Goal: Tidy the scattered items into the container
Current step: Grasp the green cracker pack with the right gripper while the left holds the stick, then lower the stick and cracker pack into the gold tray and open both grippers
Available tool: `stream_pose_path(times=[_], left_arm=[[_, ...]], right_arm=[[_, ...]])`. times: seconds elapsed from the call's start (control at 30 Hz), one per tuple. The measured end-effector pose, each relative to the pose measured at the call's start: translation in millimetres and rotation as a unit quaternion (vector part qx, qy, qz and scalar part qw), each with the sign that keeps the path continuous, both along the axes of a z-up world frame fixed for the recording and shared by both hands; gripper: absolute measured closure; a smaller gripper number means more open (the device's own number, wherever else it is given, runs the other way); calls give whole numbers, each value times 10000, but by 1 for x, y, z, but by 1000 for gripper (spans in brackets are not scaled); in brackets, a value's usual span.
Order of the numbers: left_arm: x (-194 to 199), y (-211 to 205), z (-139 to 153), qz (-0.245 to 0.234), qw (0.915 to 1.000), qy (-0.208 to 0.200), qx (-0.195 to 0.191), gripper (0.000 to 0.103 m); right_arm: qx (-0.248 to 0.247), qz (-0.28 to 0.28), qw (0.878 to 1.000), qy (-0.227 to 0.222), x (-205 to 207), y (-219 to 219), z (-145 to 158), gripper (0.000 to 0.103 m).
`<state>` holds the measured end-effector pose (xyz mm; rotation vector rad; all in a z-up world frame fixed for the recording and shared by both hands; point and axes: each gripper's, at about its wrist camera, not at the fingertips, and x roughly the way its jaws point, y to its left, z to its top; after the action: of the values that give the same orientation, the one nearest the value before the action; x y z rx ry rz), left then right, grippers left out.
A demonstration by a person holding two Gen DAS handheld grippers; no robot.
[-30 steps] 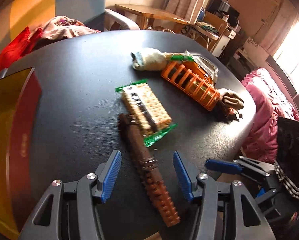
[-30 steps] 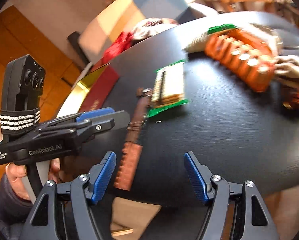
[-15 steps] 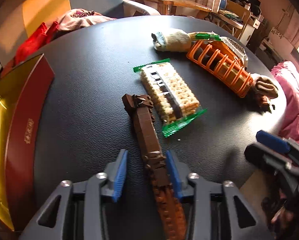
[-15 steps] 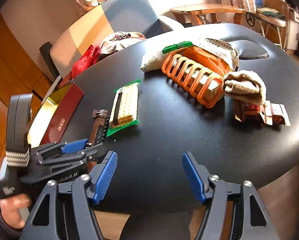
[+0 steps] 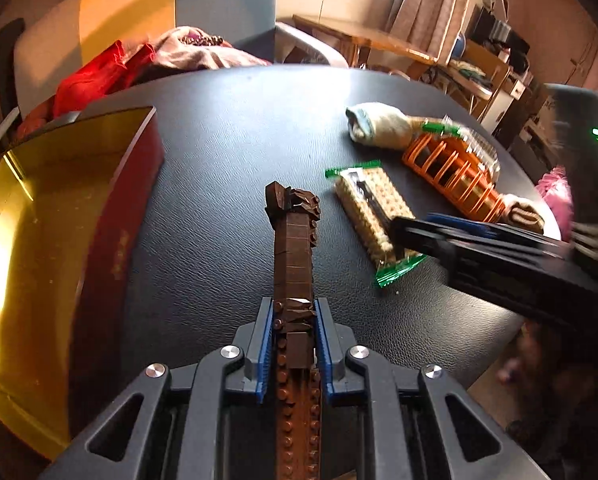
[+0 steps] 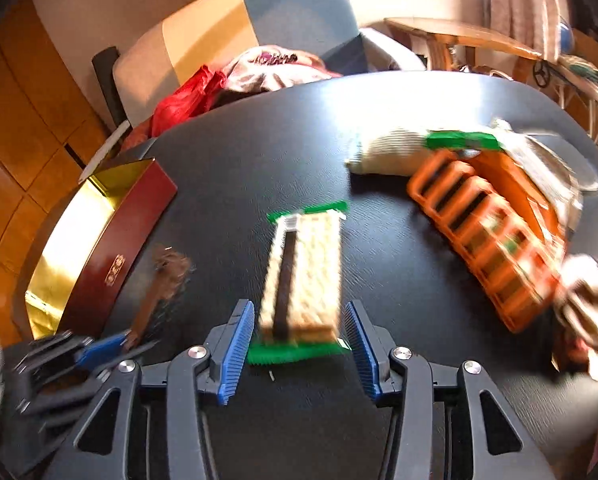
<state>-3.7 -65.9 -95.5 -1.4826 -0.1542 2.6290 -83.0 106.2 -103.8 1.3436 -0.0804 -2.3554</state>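
My left gripper [image 5: 293, 312] is shut on a long brown brick-built stick [image 5: 293, 240] that points away over the black table [image 5: 227, 152]. The red and gold box [image 5: 59, 216] stands open to its left. My right gripper [image 6: 299, 320] is open, its blue pads on either side of the near end of a green-edged cracker packet [image 6: 303, 272], which also shows in the left wrist view [image 5: 373, 210]. The right gripper appears in the left wrist view [image 5: 479, 248] as a dark blurred shape over the packet.
An orange slatted rack [image 6: 487, 232] with a clear wrapper lies at the right, a beige sock [image 6: 387, 152] behind it and another sock [image 6: 587, 300] at its near end. Red and pink cloth [image 5: 147, 56] lies on a chair beyond the table.
My left gripper has closed on the brown stick and turned toward the box. My right gripper has moved forward and left, and now straddles the cracker packet.
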Motion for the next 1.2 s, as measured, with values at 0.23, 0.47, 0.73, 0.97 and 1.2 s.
stream_pose_path(times=[0.23, 0.47, 0.73, 0.97, 1.2], left_arm=[[0, -26, 18, 189, 9988, 192, 400, 84], [6, -64, 39, 574, 9960, 448, 526, 84], [15, -141, 39, 1486, 9874, 496, 222, 84], [15, -196, 22, 2033, 9785, 330, -105, 84], [11, -225, 5, 2396, 9704, 168, -246, 84]], right_arm=[[754, 109, 9970, -113, -27, -34, -16, 54], [964, 121, 9952, 125, -19, -43, -12, 55], [160, 454, 9981, 382, -4, -75, 39, 55], [-348, 1316, 9885, 659, 5, -160, 79, 55], [-67, 2010, 9787, 400, 7, -251, 53, 55]])
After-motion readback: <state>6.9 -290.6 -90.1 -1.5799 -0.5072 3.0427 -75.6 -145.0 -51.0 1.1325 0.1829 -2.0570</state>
